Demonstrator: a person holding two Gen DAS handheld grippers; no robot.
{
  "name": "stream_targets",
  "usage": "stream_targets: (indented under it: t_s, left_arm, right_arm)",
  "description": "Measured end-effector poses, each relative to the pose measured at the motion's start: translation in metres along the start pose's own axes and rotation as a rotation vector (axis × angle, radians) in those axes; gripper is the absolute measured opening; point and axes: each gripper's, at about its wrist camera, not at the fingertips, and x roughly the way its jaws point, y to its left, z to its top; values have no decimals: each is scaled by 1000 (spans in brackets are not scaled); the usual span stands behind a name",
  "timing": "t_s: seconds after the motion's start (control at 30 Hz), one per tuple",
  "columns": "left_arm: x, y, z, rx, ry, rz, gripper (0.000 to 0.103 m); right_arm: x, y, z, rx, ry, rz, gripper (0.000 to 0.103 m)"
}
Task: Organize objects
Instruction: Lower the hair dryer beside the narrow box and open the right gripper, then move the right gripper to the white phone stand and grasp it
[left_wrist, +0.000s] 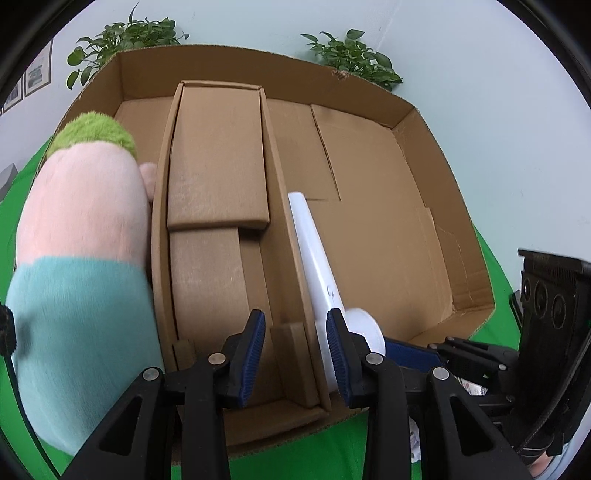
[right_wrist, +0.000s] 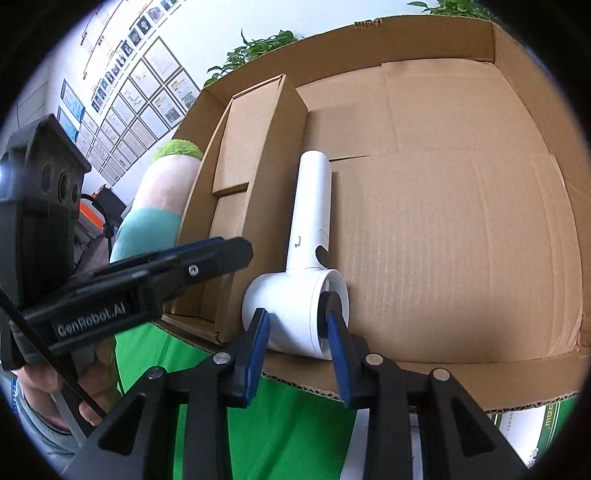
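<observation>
Cardboard makes up nearly everything in sight: a wide, shallow cardboard box (left_wrist: 436, 266) lies on a green cloth (left_wrist: 295, 458), and a narrow cardboard insert (left_wrist: 218, 155) runs lengthwise inside it, off-centre toward the box's plush-toy side. A white hair dryer (right_wrist: 310, 236) lies on the box floor just beside that insert, its handle pointing toward the far wall of the box and its round barrel at the near wall.

In the right wrist view, the right gripper (right_wrist: 299, 332) has its blue pads (right_wrist: 258, 339) on either side of the dryer's barrel, pressed against it and clenched on it, over the near rim of the box. The left gripper (left_wrist: 295, 354) hovers over the near end of the insert with its jaws narrowly apart and nothing between them; the dryer's barrel sits just past its one pad.

A plush toy (left_wrist: 85, 221) in pink, teal and fuzzy green leans against the outside of the box on the insert's side. Leafy plants (left_wrist: 351, 55) stand behind the far wall of the box.
</observation>
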Motion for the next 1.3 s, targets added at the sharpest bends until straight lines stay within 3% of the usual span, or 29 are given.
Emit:
stream_targets:
  t_s: [0.13,0.43,0.53,0.57,0.67,0.7,0.77,0.83,0.9,1.07,1.3]
  left_arm:
    - [-4,3,-12,-13,0,1,33]
    - [-6,3,-30,-28,8,-5,34]
    - [-9,3,-31,-24,-1,4,34]
    - [-12,3,-32,-21,-12,9,34]
    - [-28,-4,-36,8,-91,64,35]
    - [-36,-7,-38,26,-132,94,38]
    - [-55,-16,-45,56,-233,163,56]
    - [-75,-21,-55,55,-342,200,85]
    - [-93,-27,-64,58,-419,215,98]
    - [-106,-42,-81,106,-446,282,98]
    - [-117,-60,-95,113,-453,298,98]
  right_arm:
    - [6,8,4,-43,38,-34,30]
    - [9,2,2,-52,60,7,28]
    - [7,6,-1,-69,37,-46,31]
    - [3,7,-3,-71,16,-70,37]
    - [-22,2,-15,-29,-101,-132,86]
    - [-33,1,-22,-25,-150,-164,87]
    - [-48,1,-34,-37,-210,-224,91]
    - [-61,1,-49,-49,-249,-239,97]
    - [-77,5,-65,-76,-301,-240,98]
    - [-105,24,-92,-156,-433,-219,103]
    - [-100,35,-117,-142,-421,-233,103]
